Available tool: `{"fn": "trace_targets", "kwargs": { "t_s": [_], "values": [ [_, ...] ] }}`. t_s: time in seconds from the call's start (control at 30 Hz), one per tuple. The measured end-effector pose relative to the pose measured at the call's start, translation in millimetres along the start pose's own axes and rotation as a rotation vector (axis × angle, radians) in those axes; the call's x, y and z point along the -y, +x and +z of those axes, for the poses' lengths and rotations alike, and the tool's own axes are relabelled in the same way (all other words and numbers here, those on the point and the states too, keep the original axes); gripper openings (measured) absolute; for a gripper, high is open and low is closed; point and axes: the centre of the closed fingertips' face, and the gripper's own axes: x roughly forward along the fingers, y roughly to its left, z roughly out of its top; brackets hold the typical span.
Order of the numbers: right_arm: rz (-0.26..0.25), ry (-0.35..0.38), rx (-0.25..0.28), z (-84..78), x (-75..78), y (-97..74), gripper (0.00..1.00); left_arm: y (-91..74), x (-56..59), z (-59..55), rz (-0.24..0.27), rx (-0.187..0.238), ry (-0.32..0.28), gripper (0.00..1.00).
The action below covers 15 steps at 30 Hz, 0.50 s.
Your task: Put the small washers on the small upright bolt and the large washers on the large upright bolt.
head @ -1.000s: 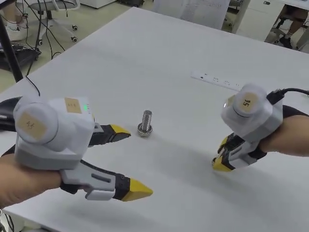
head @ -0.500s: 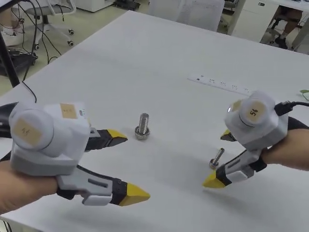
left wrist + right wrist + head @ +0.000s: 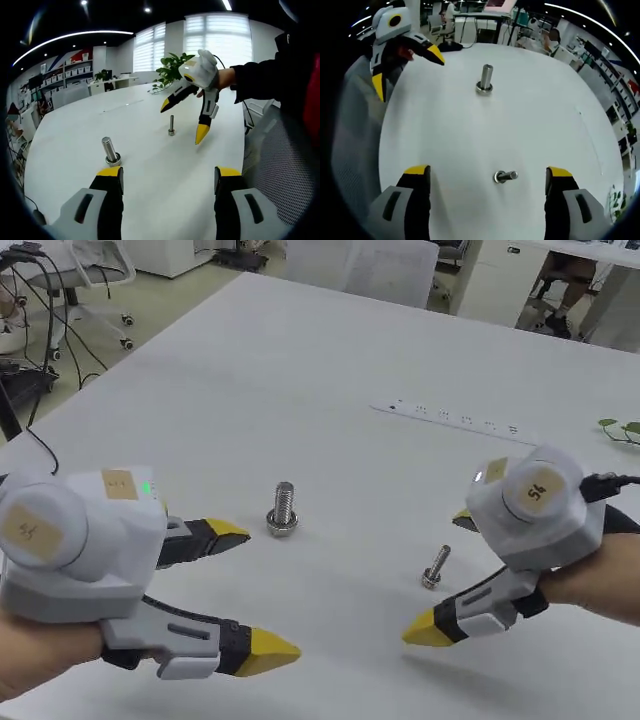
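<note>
Silvery large bolt (image 3: 283,508) and slimmer small bolt (image 3: 435,566), both upright

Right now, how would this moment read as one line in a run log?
Left hand-held gripper: open, empty | right hand-held gripper: open, straddling small upright bolt, not touching | large upright bolt: standing free on table

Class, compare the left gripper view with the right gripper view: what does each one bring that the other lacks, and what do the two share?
Left gripper view: the right gripper with its jaws apart, held by a dark-sleeved arm, and bright windows with blinds behind it. Right gripper view: the left gripper, jaws also apart, near the far edge of the table. Shared: the white table, the large bolt standing upright on its head, and the small bolt, which is close to the right gripper.
</note>
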Motion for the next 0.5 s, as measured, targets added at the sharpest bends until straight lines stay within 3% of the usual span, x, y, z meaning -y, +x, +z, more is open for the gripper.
{"fn": "trace_targets", "kwargs": {
  "t_s": [0.5],
  "values": [
    [-0.041,0.043,0.064,-1.6,-25.9,-25.0,0.95,-9.0,4.7,3.0,0.003,0.004,0.003,0.74]
  ]
}}
